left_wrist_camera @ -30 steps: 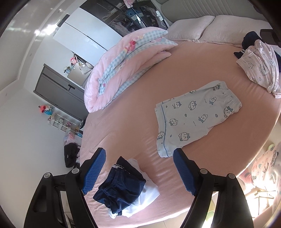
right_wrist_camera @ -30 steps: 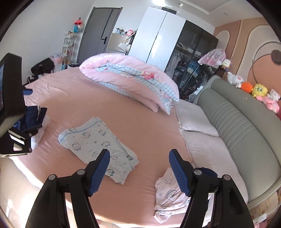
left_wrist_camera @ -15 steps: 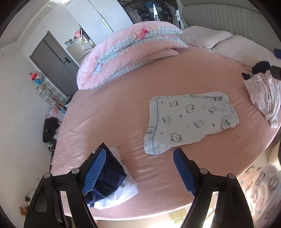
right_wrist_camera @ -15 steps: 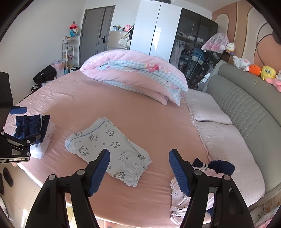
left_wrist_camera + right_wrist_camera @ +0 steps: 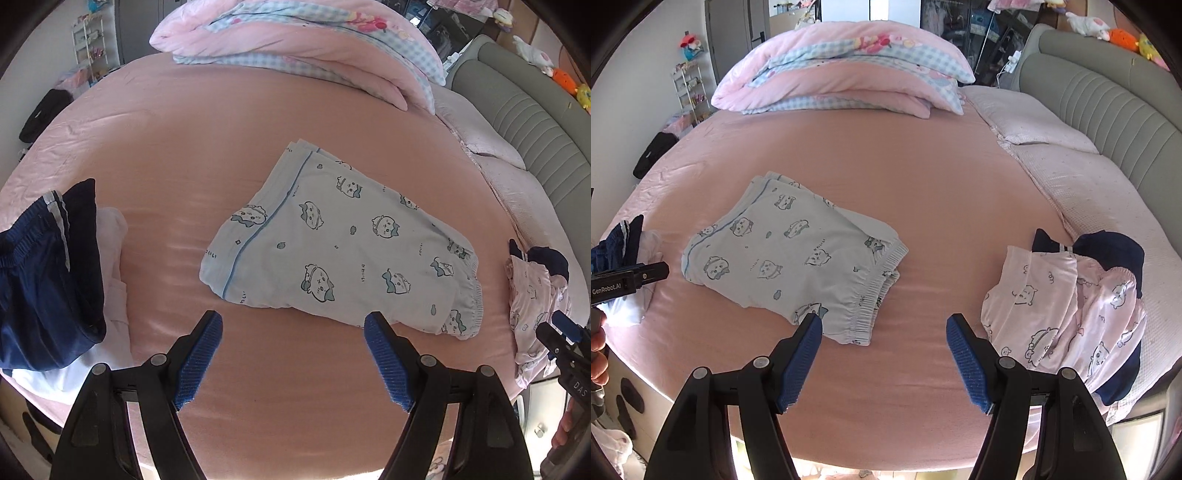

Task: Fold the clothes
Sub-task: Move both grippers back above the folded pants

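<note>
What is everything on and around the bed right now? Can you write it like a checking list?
Surface: bed with pink sheet, mostly smooth.
Job's things: light blue cat-print shorts, lying flat mid-bed, folded in half; pink printed pyjamas crumpled on a dark garment at the right edge; navy shorts stacked on white clothing at the left edge.
Clutter: folded pink quilt at the far side; two pillows by the headboard.
Grippers: left gripper and right gripper both open, empty, above the near sheet.
Cables: nothing seen clearly.
Surroundings: grey headboard, plush toys, wardrobe, door, small shelf.
</note>
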A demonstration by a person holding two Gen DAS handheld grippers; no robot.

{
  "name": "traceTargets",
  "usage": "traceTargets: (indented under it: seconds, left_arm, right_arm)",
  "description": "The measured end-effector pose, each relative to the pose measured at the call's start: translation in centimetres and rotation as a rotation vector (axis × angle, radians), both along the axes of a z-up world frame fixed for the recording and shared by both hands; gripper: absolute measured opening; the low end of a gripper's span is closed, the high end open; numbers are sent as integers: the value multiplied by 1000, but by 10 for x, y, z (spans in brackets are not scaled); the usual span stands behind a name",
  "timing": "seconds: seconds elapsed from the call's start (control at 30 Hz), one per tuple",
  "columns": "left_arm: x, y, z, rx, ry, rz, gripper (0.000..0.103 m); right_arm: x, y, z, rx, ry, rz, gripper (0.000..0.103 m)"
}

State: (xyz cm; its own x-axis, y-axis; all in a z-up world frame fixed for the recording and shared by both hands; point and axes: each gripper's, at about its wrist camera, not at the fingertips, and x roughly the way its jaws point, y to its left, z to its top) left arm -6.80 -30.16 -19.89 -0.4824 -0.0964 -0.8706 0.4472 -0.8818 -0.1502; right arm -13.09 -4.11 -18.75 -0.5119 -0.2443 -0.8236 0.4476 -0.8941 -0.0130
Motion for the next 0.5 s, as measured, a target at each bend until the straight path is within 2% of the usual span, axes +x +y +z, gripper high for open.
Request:
traceTargets:
  seconds: [0.13, 0.3, 0.43, 0.5]
  left_arm:
    - [-5, 2, -12, 31, 1, -20, 78]
    - [-5, 0, -29, 224, 50, 5, 79]
    - [-5, 1, -43, 272, 50, 35, 79]
    - [-7, 3, -48, 275, 37, 33, 79]
  right_arm:
    - [2, -2, -16, -44, -16, -10, 69]
    - [6, -8, -36, -165, -70, -69, 69]
    - [8, -11, -48, -304, -143, -106, 69]
    - [9, -12, -51, -341, -160, -127, 69]
